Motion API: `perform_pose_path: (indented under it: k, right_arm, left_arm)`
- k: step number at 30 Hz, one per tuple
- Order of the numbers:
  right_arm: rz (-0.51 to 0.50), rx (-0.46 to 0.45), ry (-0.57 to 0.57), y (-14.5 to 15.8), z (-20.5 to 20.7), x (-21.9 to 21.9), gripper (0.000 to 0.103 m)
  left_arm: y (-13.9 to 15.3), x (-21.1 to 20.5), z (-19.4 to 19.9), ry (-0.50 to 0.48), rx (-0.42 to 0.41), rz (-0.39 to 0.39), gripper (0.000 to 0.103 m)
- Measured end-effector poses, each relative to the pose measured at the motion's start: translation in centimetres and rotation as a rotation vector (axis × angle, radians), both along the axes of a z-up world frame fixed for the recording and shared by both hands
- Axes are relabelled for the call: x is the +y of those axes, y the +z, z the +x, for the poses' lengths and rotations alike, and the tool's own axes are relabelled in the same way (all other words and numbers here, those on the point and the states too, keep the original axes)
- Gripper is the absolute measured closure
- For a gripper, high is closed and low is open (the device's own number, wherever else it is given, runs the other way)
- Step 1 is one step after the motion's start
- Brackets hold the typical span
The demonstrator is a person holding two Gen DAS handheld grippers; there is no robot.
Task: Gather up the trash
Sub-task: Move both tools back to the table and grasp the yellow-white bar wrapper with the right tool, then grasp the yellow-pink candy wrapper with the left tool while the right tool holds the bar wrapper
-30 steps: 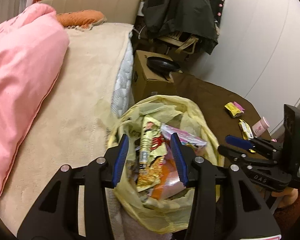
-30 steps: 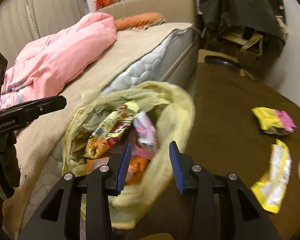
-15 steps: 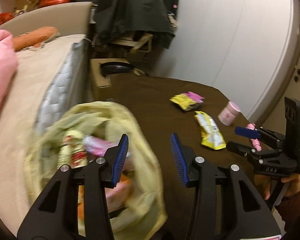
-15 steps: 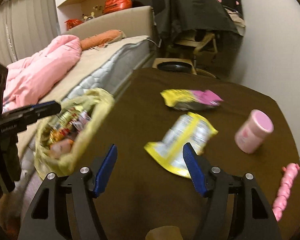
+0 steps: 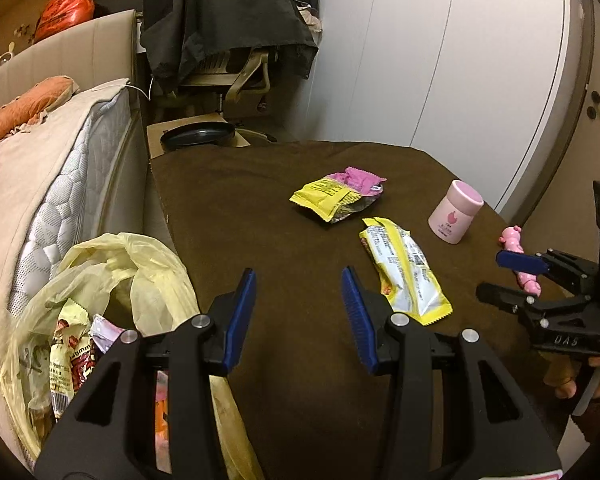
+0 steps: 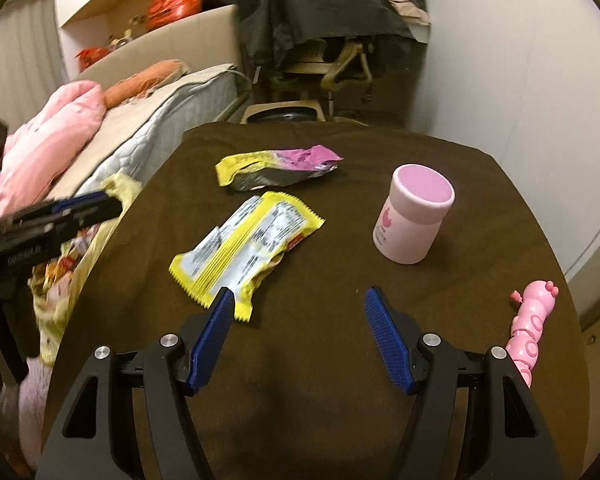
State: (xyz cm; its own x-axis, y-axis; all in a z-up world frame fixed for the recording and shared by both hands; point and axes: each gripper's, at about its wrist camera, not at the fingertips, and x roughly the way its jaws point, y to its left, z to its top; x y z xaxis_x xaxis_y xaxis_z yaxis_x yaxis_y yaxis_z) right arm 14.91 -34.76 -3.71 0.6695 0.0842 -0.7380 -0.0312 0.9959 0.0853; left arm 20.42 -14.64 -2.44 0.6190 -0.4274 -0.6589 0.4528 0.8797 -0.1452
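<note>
At the bottom of the left wrist view the left gripper (image 5: 299, 312) hangs over the brown counter (image 5: 292, 360), its blue fingers (image 5: 242, 316) parted with nothing between them. Just left of it, in the lower left of the frame, the yellow bag (image 5: 112, 280) gapes at the counter's edge, stuffed with wrappers.

At the bottom of the right wrist view the right gripper (image 6: 300, 332) has its fingers (image 6: 386, 340) spread wide and empty above bare cloth. The tip of its left finger overlaps the near corner of the yellow wrapper (image 6: 248, 248), which lies flat in the centre left of the frame; whether they touch cannot be told. At the right edge, beside the right finger, lies a pink toy (image 6: 530, 332).

Further up the frame a pink jar (image 6: 414, 212) stands upright, right of centre and apart from the wrappers. Behind the yellow wrapper, close but separate, a crumpled yellow-and-pink wrapper (image 6: 276, 168) rests in the upper middle.

In the left wrist view the same two wrappers sit right of centre, and the right gripper shows at the right edge, a hand (image 5: 580, 372) under it.

Beyond the counter, a bed (image 5: 60, 168) runs up the left side with an orange pillow (image 5: 28, 100) and a pink duvet (image 6: 48, 140). At the top a chair (image 5: 228, 72) carries a dark coat (image 5: 228, 12), and an orange sack (image 5: 64, 10) sits on a shelf in the upper left.
</note>
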Motion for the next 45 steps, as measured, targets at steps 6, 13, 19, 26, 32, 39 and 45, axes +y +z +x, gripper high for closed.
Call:
perform_pose_path:
  k: [6, 13, 19, 26, 32, 39, 45]
  right_arm:
    - [0.087, 0.020, -0.010, -0.3, 3.0, 1.5, 0.039]
    - [0.103, 0.093, -0.039, -2.6, 7.2, 2.8, 0.039]
    - [0.116, 0.118, 0.008, -3.3, 6.3, 2.6, 0.056]
    - [0.098, 0.061, -0.017, -1.6, 1.8, -0.7, 0.067]
    - [0.117, 0.028, -0.078, -0.4, -1.7, -4.5, 0.067]
    - [0.145, 0.035, -0.114, -1.1, -3.4, -7.3, 0.067]
    - [0.181, 0.045, -0.128, -1.9, -3.8, -8.0, 0.067]
  left_arm:
    - [0.0, 1.8, 0.6, 0.028, -0.002, -0.030, 0.061]
    - [-0.6, 3.6, 1.8, 0.043, 0.027, -0.059, 0.056]
    - [-1.0, 3.5, 2.4, 0.010, 0.048, -0.085, 0.056]
    - [-0.4, 0.1, 4.8, -0.079, 0.044, -0.101, 0.056]
    - [0.1, -5.0, 8.5, -0.166, 0.039, -0.073, 0.056]
    - [-2.0, -9.4, 13.5, -0.151, 0.149, -0.022, 0.056]
    - [-3.6, -11.3, 13.1, -0.151, 0.165, 0.082, 0.056]
